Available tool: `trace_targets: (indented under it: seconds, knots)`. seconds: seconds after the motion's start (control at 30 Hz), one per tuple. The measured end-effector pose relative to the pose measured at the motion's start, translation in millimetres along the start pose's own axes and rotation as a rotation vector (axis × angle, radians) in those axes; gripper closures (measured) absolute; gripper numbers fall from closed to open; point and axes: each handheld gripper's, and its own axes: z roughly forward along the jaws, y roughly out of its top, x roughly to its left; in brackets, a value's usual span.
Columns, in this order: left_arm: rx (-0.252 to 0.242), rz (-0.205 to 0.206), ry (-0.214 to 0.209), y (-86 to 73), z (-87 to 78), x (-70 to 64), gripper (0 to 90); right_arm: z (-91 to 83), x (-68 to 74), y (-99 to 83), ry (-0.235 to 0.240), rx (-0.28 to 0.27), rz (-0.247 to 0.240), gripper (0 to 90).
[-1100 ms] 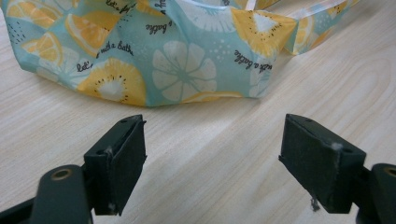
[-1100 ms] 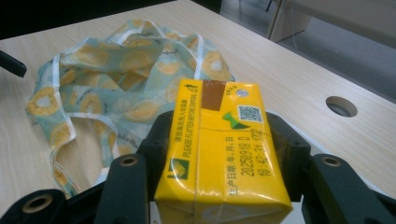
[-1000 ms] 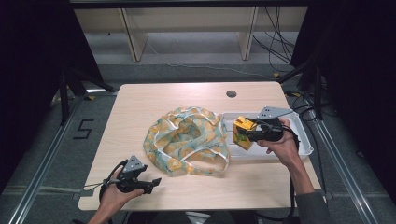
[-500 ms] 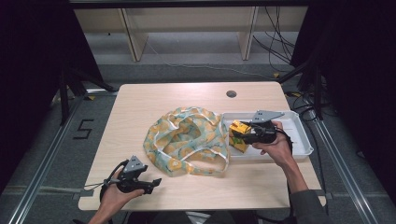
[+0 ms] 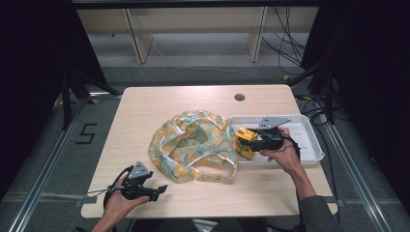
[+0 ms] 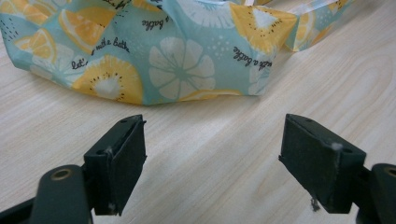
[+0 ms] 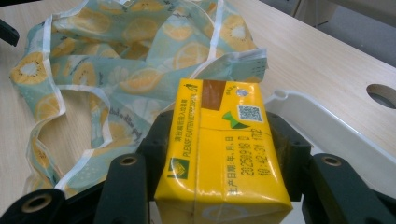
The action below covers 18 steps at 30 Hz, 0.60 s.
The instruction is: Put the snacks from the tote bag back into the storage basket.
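A yellow drink carton [image 7: 220, 149] sits clamped between the jaws of my right gripper [image 5: 251, 139], held at the left end of the white tray [image 5: 309, 145]; the carton [image 5: 246, 135] also shows in the high view. A second yellow carton [image 5: 246, 153] lies under it in the tray. A teal bag with a citrus print [image 5: 193, 145] lies crumpled mid-table, its mouth toward the tray. In the right gripper view the bag [image 7: 116, 60] spreads just beyond the carton. My left gripper [image 5: 153, 191] rests open at the table's front left, its jaws facing the bag's edge [image 6: 154, 56].
The light wooden table [image 5: 145, 111] has a round cable hole [image 5: 239, 97] at its back right. The tray's right part is bare. Shelf legs and cables stand on the floor behind the table. Metal rails run along both sides.
My right gripper has carried the yellow carton leftward from above the tray toward the bag's mouth. The left gripper has stayed put.
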Motion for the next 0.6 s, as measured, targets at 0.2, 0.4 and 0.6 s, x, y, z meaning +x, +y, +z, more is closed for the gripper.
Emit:
trace_targets:
  seconds: [0.2, 0.4, 0.6]
  knots:
    - [-0.004, -0.003, 0.000, 0.0, 0.4, -0.7, 21.9, 2.3, 0.1, -3.7, 0.013, 0.010, 0.013, 51.6]
    - [0.007, 0.009, -0.003, 0.1, -0.2, 0.4, 21.9, 2.2, -0.7, -6.2, 0.024, 0.003, -0.008, 51.5]
    - [0.014, 0.009, -0.005, 0.2, -0.5, 0.5, 21.9, 0.8, 2.6, -10.9, 0.035, -0.002, -0.025, 51.0]
